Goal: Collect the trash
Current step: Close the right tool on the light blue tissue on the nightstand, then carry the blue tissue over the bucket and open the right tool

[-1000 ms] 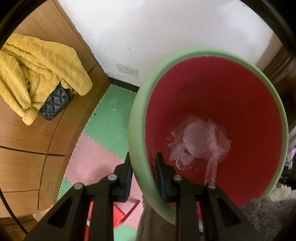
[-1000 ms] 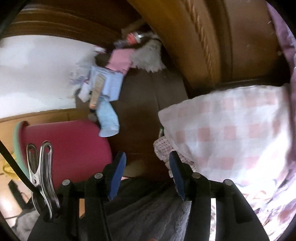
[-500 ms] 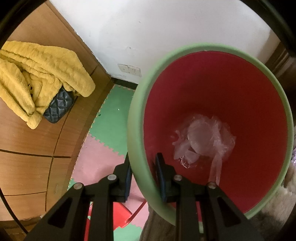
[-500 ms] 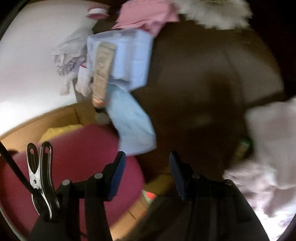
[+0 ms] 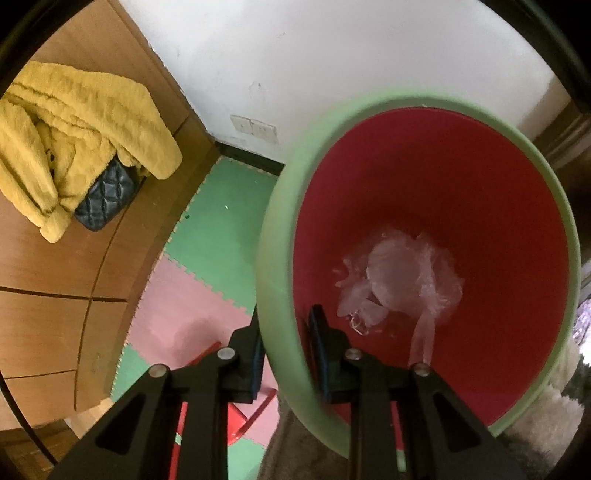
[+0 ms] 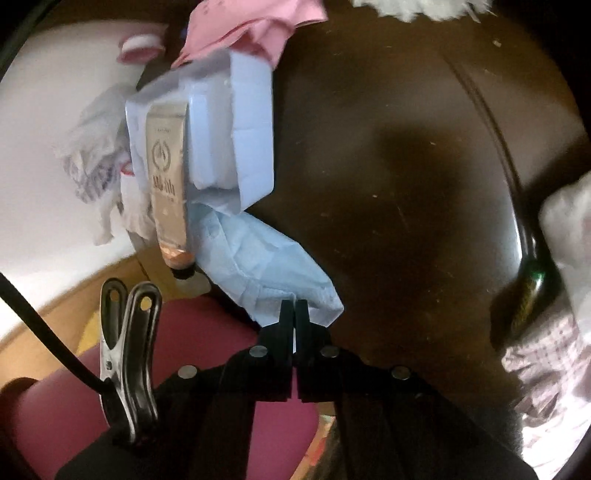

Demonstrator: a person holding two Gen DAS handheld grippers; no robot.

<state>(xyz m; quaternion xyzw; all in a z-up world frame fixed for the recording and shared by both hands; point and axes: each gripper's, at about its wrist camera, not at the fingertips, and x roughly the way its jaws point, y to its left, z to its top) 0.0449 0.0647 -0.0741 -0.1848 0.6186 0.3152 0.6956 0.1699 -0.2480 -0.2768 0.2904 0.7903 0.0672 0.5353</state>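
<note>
Right gripper point(image 6: 293, 314): jaws have just been closing, now pinched on the near corner of a light blue wrapper point(image 6: 266, 266), soft, crinkled, flat, lying on a dark brown tabletop point(image 6: 406, 166). Behind it a pale blue box point(image 6: 236, 129), a beige tube point(image 6: 168, 184) on top, pink cloth point(image 6: 251, 22), crumpled white paper point(image 6: 92, 147).

Left gripper point(image 5: 286, 350): jaws narrow, clamped across the green rim of the bin point(image 5: 277, 258), smooth red inside, a clear plastic wad point(image 5: 402, 280) at the bottom. Below: foam floor tiles point(image 5: 207, 288). Yellow fleece point(image 5: 74, 140) covers a quilted black bag point(image 5: 105, 199).
</note>
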